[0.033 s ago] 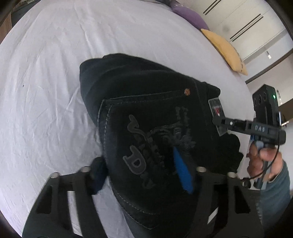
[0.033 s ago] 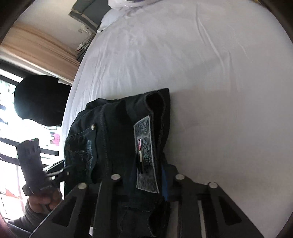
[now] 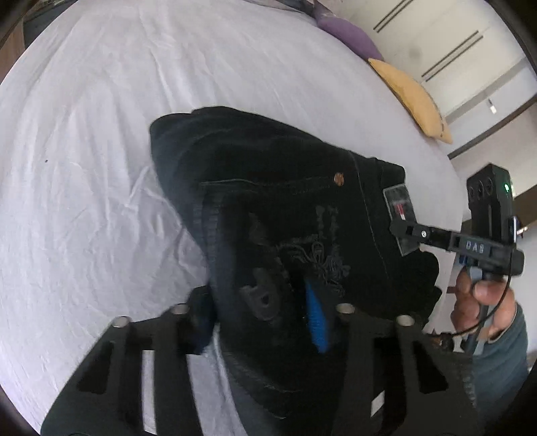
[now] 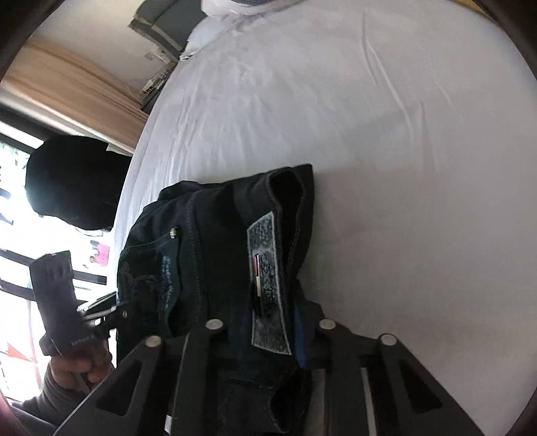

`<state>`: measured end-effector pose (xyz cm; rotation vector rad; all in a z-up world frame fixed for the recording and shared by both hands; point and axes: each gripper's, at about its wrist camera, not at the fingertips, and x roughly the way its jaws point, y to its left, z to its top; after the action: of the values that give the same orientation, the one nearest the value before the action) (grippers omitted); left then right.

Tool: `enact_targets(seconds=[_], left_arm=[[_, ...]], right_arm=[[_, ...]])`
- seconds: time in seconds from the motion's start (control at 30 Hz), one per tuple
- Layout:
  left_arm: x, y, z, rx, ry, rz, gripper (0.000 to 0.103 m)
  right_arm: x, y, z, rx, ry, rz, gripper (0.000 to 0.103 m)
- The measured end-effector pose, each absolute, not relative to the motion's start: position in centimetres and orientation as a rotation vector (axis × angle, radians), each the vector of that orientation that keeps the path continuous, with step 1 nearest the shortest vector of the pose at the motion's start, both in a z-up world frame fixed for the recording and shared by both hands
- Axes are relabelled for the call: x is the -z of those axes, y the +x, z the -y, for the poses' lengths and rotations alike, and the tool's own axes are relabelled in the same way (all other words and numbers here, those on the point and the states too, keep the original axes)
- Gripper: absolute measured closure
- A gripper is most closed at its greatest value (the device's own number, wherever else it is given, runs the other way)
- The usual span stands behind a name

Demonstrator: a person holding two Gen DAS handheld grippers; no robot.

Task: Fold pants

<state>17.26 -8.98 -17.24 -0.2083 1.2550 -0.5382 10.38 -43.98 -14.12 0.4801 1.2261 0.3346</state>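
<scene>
Dark denim pants (image 3: 285, 208) are bunched and held above the white bed sheet (image 3: 100, 167). My left gripper (image 3: 265, 322) is shut on the pants at the embroidered back pocket, its blue pads (image 3: 315, 322) pressing the cloth. My right gripper (image 4: 272, 332) is shut on the waistband at the woven brand patch (image 4: 266, 285). The right gripper also shows in the left wrist view (image 3: 412, 231), at the patch. The left gripper shows in the right wrist view (image 4: 117, 312), at the pocket edge. The pants' lower part is hidden behind the grippers.
A yellow cushion (image 3: 412, 97) and a purple cushion (image 3: 349, 33) lie at the bed's far edge. White pillows (image 4: 235, 10) and a dark chair (image 4: 74, 181) by the window show in the right wrist view. The sheet (image 4: 369, 134) spreads wide around the pants.
</scene>
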Motion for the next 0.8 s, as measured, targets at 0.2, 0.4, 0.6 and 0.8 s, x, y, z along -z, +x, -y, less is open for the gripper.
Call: enact_targets(seconds=[0.2, 0.4, 0.6, 0.8], left_arm=[[16.7, 17.1, 7.7, 0.543, -0.23, -1.247, 0.075], [15.3, 17.0, 7.2, 0.544, -0.241, -1.226, 0.081], [11.7, 18.3, 4.7, 0.508, -0.245, -1.145, 0.083], [9.4, 24.1, 1.4, 0.437, -0.196, -1.086, 0.083]], right_arm=[[11.9, 9.7, 42.6, -0.314, 0.368, -1.16, 0.082], [9.3, 9.1, 41.5, -0.327, 0.318, -1.082, 0.085], [5.5, 11.4, 39.0, -0.392, 0.287, -1.0, 0.085], [5.2, 18.5, 36.7, -0.428, 0.331, -0.971, 0.086]])
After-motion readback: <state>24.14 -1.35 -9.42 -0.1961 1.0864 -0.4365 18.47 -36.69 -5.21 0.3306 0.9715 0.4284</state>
